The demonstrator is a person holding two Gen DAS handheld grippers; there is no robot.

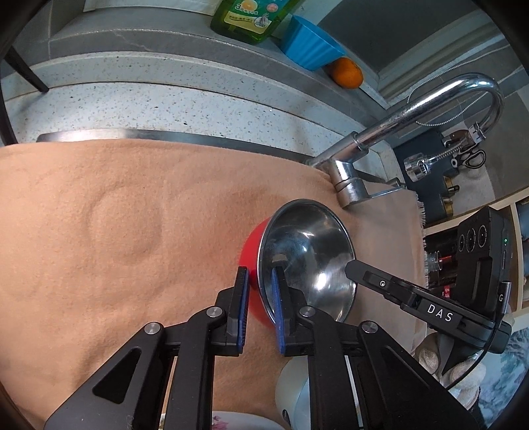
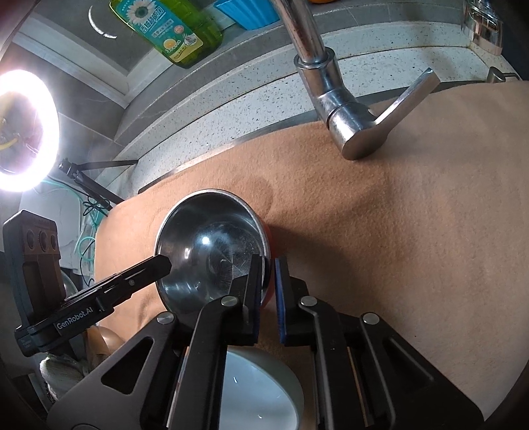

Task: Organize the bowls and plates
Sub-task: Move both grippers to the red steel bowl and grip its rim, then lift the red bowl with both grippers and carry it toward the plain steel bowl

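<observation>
Clearly, a steel bowl [image 1: 307, 261] with a red outside is seen on a tan cloth [image 1: 115, 231] spread over the worktop, just near of the tap [image 1: 350, 178]. Its left rim is clamped by the left gripper [image 1: 261, 291], one pad pressed against the red outer wall and the other against the shiny inside. Its right rim is clamped in the same way by the right gripper [image 2: 267, 281], one pad inside the bowl and the other outside. Thus the bowl is grasped from both sides at once. In the left wrist view, one finger of the right gripper is seen reaching over the far right edge of the bowl; in the right wrist view, one finger of the left gripper is seen against the bowl's left edge.

A white bowl [image 2: 261, 393] is seen nearer, under the grippers, partly hidden by them. Beyond the cloth, a speckled stone ledge [image 1: 165, 96] is seen, and on it a green bottle of dish soap [image 1: 251, 20], a blue fluted cup [image 1: 310, 43] and an orange [image 1: 347, 72]. At the far left of the right wrist view, a lit ring lamp [image 2: 23, 132] is seen.
</observation>
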